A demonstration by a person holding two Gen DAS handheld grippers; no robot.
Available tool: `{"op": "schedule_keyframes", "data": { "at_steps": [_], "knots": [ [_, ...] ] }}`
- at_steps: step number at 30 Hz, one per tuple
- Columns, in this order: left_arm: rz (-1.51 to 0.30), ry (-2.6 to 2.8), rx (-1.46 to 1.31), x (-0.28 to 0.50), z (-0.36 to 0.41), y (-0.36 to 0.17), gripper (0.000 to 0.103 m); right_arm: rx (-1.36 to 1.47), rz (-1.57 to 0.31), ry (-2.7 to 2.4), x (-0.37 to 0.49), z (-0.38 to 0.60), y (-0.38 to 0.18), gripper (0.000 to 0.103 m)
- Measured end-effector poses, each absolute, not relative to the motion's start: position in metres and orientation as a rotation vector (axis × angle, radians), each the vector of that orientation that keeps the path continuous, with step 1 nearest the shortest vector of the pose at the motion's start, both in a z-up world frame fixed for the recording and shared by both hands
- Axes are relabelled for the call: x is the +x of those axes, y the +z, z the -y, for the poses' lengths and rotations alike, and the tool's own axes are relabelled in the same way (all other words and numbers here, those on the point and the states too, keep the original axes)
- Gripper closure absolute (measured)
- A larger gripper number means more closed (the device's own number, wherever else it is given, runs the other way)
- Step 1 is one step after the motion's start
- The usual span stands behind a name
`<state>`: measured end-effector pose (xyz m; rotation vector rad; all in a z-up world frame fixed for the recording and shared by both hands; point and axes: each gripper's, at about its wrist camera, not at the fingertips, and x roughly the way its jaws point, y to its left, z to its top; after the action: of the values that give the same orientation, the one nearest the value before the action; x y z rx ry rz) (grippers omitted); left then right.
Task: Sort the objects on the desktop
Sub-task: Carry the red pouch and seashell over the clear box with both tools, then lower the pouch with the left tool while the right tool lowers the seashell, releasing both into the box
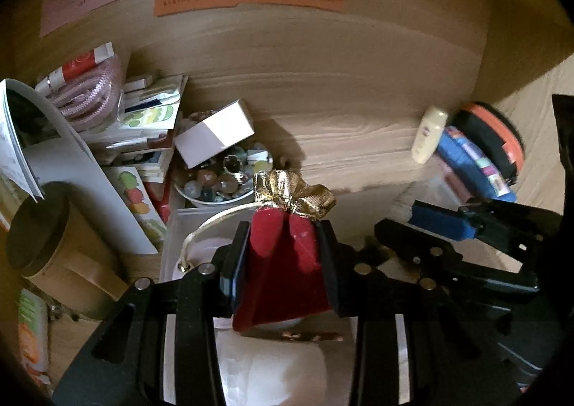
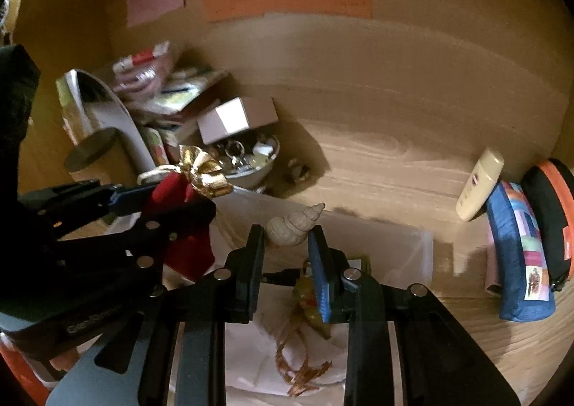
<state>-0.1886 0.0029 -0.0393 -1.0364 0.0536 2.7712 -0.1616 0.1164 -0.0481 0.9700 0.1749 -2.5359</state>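
Left wrist view: the left gripper (image 1: 283,244) was clamped on a red pouch (image 1: 283,262) with a gold top, above a clear bin (image 1: 172,226). The right gripper (image 2: 287,244) pinched a spiral shell (image 2: 294,226) over the same bin. At ten o'clock, a heaped bowl (image 1: 219,187) and booklets remained unsorted; I judged sorting midway.

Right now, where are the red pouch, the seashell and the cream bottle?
red pouch (image 1: 283,262): left wrist view, on its red body.
seashell (image 2: 292,226): right wrist view, on its widest whorl.
cream bottle (image 2: 479,189): right wrist view, mid-body.
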Motion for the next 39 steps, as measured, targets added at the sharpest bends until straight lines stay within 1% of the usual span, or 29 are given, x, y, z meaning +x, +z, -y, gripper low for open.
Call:
{"op": "schedule_keyframes", "data": {
  "at_steps": [4, 5, 7, 10, 12, 14, 20, 23, 25, 31, 32, 34, 36, 39],
  "knots": [
    [-0.114, 2.797, -1.029, -0.19, -0.006, -0.044, 0.064, 1.03, -0.195, -2.527, -0.17, -0.114, -0.06, 0.08],
    [-0.142, 2.812, -1.025, -0.19, -0.008, -0.045, 0.061, 1.028, -0.196, -2.526, -0.17, -0.114, -0.059, 0.08],
    [-0.17, 2.824, -1.025, -0.191, -0.009, -0.046, 0.06, 1.01, -0.205, -2.543, -0.169, -0.115, -0.058, 0.08],
    [-0.17, 2.827, -1.03, -0.191, -0.009, -0.046, 0.058, 1.023, -0.21, -2.53, -0.17, -0.114, -0.06, 0.08],
    [-0.159, 2.83, -1.037, -0.192, -0.007, -0.045, 0.053, 1.025, -0.203, -2.531, -0.17, -0.115, -0.06, 0.08],
    [-0.153, 2.833, -1.042, -0.192, -0.006, -0.044, 0.051, 1.03, -0.203, -2.532, -0.171, -0.114, -0.06, 0.08],
    [-0.15, 2.847, -1.031, -0.189, -0.004, -0.043, 0.047, 1.036, -0.188, -2.527, -0.172, -0.115, -0.061, 0.079],
    [-0.126, 2.854, -1.02, -0.187, 0.001, -0.041, 0.044, 1.028, -0.167, -2.533, -0.171, -0.117, -0.06, 0.072],
    [-0.115, 2.854, -1.016, -0.186, 0.004, -0.04, 0.044, 1.006, -0.162, -2.544, -0.169, -0.118, -0.058, 0.065],
    [-0.113, 2.857, -1.003, -0.182, 0.003, -0.035, 0.043, 0.98, -0.151, -2.555, -0.166, -0.12, -0.055, 0.06],
    [-0.111, 2.858, -1.001, -0.183, 0.003, -0.035, 0.041, 0.976, -0.153, -2.56, -0.166, -0.121, -0.055, 0.059],
    [-0.102, 2.863, -0.996, -0.181, 0.004, -0.033, 0.037, 0.969, -0.163, -2.574, -0.165, -0.122, -0.053, 0.055],
    [-0.088, 2.871, -0.982, -0.18, 0.006, -0.03, 0.03, 0.958, -0.17, -2.587, -0.164, -0.124, -0.051, 0.05],
    [-0.065, 2.876, -0.95, -0.177, 0.009, -0.027, 0.027, 0.936, -0.17, -2.598, -0.161, -0.128, -0.046, 0.042]
  ]
}}
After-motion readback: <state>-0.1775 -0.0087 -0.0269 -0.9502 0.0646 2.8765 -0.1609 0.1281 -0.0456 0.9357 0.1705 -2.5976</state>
